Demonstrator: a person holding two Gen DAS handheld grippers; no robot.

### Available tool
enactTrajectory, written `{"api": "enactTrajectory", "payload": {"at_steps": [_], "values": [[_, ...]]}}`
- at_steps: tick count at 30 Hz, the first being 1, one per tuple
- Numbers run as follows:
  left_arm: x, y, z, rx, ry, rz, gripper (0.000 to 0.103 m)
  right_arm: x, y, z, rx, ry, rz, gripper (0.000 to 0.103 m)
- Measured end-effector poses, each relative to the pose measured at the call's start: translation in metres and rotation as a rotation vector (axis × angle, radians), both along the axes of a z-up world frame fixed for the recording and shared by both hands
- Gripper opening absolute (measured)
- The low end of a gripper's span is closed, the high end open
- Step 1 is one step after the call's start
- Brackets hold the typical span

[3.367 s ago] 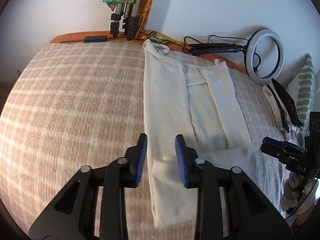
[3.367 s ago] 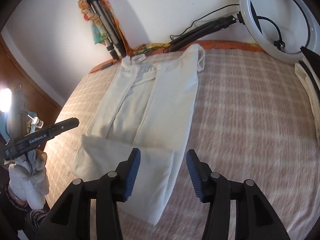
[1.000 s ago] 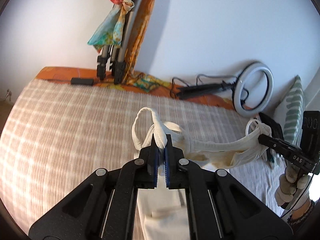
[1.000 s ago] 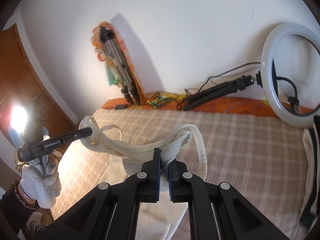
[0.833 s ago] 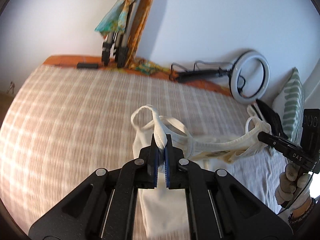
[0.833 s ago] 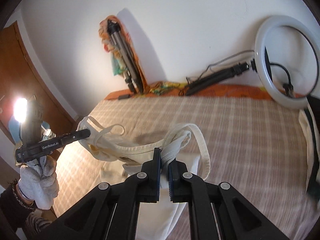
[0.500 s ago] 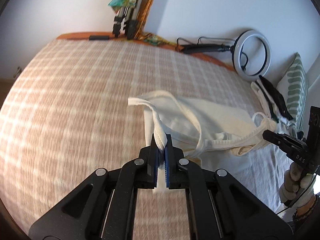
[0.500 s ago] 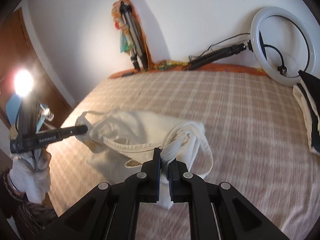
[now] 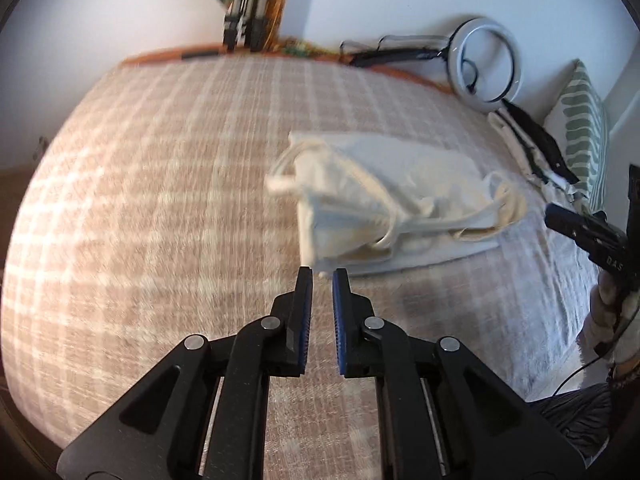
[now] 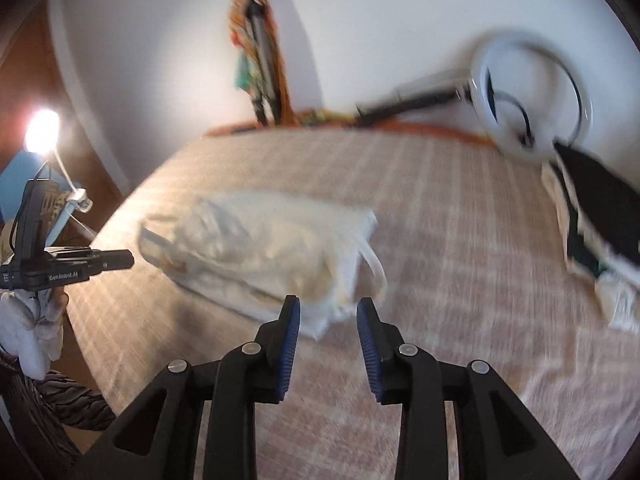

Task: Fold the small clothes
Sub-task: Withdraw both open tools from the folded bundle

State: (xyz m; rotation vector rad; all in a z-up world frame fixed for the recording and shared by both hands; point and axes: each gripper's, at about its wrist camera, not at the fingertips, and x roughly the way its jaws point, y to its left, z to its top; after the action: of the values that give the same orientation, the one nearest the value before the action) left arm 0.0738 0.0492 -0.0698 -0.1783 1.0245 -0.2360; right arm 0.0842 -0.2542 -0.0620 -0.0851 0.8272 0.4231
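Checked beige bedspread fills most of both views, white wall behind. Cream garment lies bunched in a rough fold, centre-right of the left wrist view, straps loose along its near edge; same garment sits centre-left in the right wrist view, blurred. Left gripper at bottom centre, blue pads slightly apart, nothing between them, tips just short of the garment's near corner. Right gripper bottom centre, pads wide apart and empty, garment edge showing in the gap; contact not discernible. Ring light leans on the wall, upper right. Tripod with coloured cloth stands upper centre. Striped pillow and dark clothes pile sit at the right edge.
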Motion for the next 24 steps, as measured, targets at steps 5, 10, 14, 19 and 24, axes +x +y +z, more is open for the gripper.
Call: {"api": "enactTrajectory", "payload": {"at_steps": [5, 10, 14, 19, 24], "values": [[0.015, -0.012, 0.024, -0.018, -0.082, 0.002, 0.008, 0.028, 0.028, 0.006, 0.036, 0.011, 0.039, 0.032], [0.059, -0.034, 0.020, 0.025, -0.053, -0.033, 0.008, 0.072, 0.050, -0.016, 0.031, 0.139, 0.014, 0.031], [0.097, -0.049, -0.007, 0.063, 0.043, -0.075, 0.008, 0.085, 0.054, -0.034, 0.044, 0.234, 0.001, 0.031], [0.095, -0.049, -0.041, 0.094, 0.156, -0.110, 0.008, 0.064, 0.053, -0.045, -0.009, 0.271, 0.044, 0.030], [0.042, -0.033, -0.066, 0.120, 0.190, -0.125, 0.008, 0.026, 0.035, -0.060, -0.014, 0.325, 0.066, 0.027]]}}
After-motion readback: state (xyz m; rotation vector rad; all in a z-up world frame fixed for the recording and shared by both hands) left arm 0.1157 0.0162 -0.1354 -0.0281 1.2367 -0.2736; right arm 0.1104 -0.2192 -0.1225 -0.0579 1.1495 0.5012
